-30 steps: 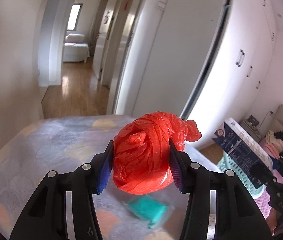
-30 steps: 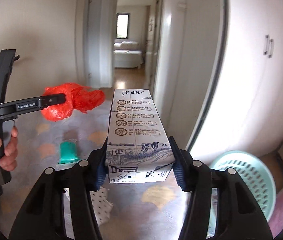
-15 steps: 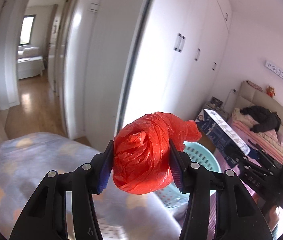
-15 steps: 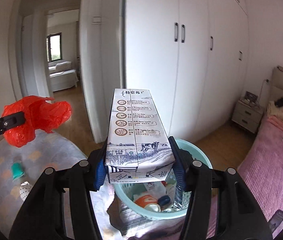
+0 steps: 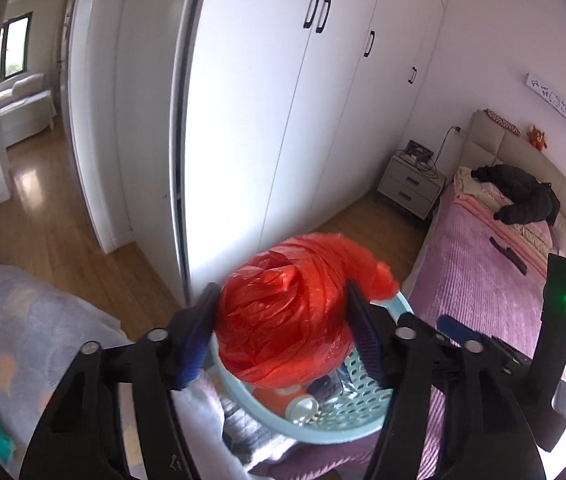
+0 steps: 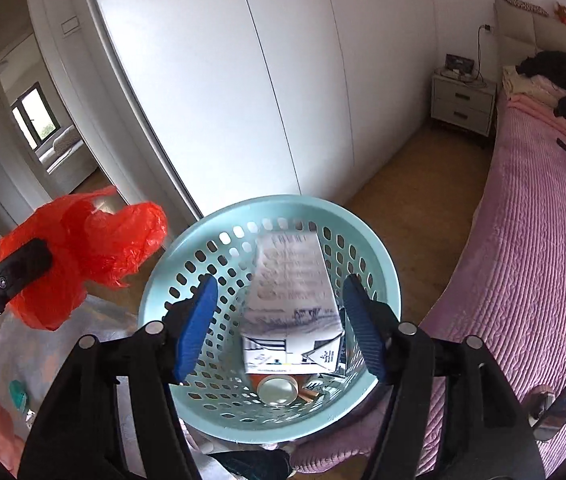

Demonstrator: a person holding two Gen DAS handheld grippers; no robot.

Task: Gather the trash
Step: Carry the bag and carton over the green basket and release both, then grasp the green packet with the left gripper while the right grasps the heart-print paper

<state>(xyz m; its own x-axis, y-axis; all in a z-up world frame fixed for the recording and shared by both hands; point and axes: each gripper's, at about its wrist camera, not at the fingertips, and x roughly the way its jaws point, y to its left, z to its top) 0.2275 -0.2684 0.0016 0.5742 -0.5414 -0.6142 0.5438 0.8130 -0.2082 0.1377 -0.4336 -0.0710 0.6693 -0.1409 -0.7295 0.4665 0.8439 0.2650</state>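
The right gripper (image 6: 279, 328) stands spread wide above the basket (image 6: 187, 248), holding nothing; the carton (image 6: 291, 300) sits blurred between its fingers but touches neither, its long axis running toward 12 o'clock, seemingly falling inside (onto a can). The left gripper (image 5: 283, 336) looks opened around the red bag (image 5: 287, 312), whether any grip remains is unclear. From the right view, the bag lies at 9 o'clock of the basket, just outside the rim.
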